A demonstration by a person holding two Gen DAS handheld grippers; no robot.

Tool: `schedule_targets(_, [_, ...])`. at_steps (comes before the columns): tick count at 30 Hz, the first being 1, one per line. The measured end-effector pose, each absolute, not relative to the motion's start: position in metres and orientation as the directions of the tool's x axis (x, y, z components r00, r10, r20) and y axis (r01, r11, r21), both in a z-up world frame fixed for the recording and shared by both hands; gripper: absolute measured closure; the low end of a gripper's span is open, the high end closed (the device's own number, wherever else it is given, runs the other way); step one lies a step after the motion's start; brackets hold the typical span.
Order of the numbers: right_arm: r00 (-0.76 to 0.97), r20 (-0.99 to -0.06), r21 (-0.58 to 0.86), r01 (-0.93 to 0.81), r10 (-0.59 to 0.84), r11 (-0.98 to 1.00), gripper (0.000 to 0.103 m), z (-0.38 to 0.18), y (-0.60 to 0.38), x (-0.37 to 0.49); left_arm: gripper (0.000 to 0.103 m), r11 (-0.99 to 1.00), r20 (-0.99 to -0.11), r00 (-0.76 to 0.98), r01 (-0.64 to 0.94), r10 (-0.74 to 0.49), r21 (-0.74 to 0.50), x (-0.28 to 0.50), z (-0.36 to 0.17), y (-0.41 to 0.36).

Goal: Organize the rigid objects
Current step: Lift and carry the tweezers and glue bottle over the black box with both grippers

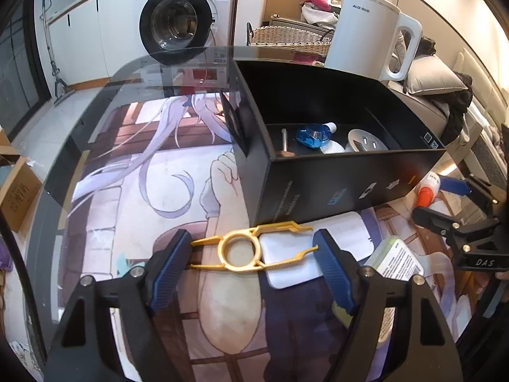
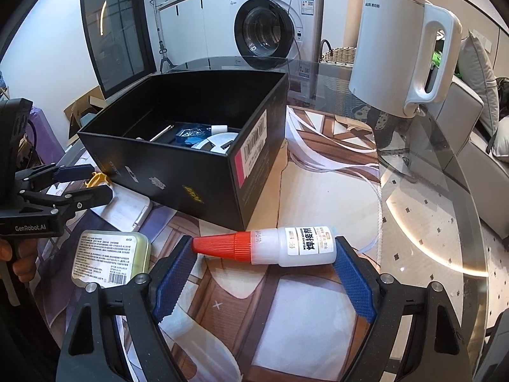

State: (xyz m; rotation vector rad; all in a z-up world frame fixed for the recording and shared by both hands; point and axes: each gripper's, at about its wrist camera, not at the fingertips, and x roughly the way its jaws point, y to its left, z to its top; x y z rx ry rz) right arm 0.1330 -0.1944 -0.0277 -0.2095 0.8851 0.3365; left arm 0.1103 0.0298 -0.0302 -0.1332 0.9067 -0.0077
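Observation:
A yellow plastic ring tool (image 1: pixel 251 248) lies on the printed mat between the open fingers of my left gripper (image 1: pixel 254 254), its ends close to both pads. A white glue bottle with a red cap (image 2: pixel 267 246) lies on its side between the open fingers of my right gripper (image 2: pixel 265 254); cap tip and base touch or nearly touch the pads. An open black box (image 1: pixel 334 172) (image 2: pixel 203 172) stands beyond both and holds a blue bottle (image 1: pixel 313 135), a metal rod (image 1: pixel 284 141) and a round grey device (image 1: pixel 366 141).
A white flat case (image 1: pixel 318 248) (image 2: pixel 127 207) and a green tin with a label (image 2: pixel 111 258) (image 1: pixel 397 256) lie between the grippers. A white kettle (image 2: pixel 404 47) stands at the back right on the round glass table. A washing machine (image 1: pixel 178 16) is behind.

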Motion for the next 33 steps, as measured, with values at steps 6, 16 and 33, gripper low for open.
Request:
schedule_targets(6, [0.599,-0.772,-0.044,-0.383,0.212,0.923,0.016,-0.023,-0.193,0.13,0.025,0.992,-0.758,0.65,-0.05,-0.055,-0.116,0.104,-0.019,0.031])
schedule_targets(16, [0.637,-0.725,-0.009,-0.388,0.261,0.921,0.016,-0.007,-0.197,0.122,0.025,0.996,-0.678,0.733,-0.006,-0.056,-0.09,0.09,0.007,0.026])
schedule_targets(33, [0.76,-0.565,0.02,-0.378,0.322,0.926,0.016,0.042,-0.202,0.119,0.025,0.996,-0.549,0.834,0.01,-0.055,-0.084,0.088,0.045,0.021])
